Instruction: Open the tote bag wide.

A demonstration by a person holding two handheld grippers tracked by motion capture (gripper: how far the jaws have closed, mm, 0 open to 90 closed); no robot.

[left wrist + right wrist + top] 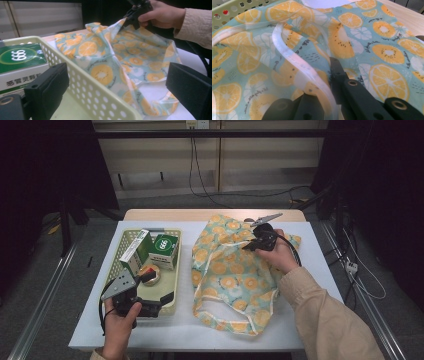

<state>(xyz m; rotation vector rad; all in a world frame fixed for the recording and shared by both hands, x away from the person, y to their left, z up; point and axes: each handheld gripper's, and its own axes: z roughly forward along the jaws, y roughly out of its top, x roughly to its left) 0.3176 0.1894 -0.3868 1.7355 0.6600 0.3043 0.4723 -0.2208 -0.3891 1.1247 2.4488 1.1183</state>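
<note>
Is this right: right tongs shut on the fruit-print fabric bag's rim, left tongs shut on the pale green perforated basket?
Not quite. The left tongs stand open astride the pale green perforated plastic basket's wall, as the left gripper view shows. The right tongs are shut on the fruit-print fabric bag's white rim.

Black two-jaw left gripper (167, 297) wearing a grey three-cornered plate, black right gripper (246, 247) trailing a black cable, cream ribbed sleeve (325, 317) showing beside it.

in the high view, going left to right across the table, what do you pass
Left tool held over the perforated basket → white-and-green carton → green box → citrus-print fabric bag → right tool, shut on the bag's edge.
</note>
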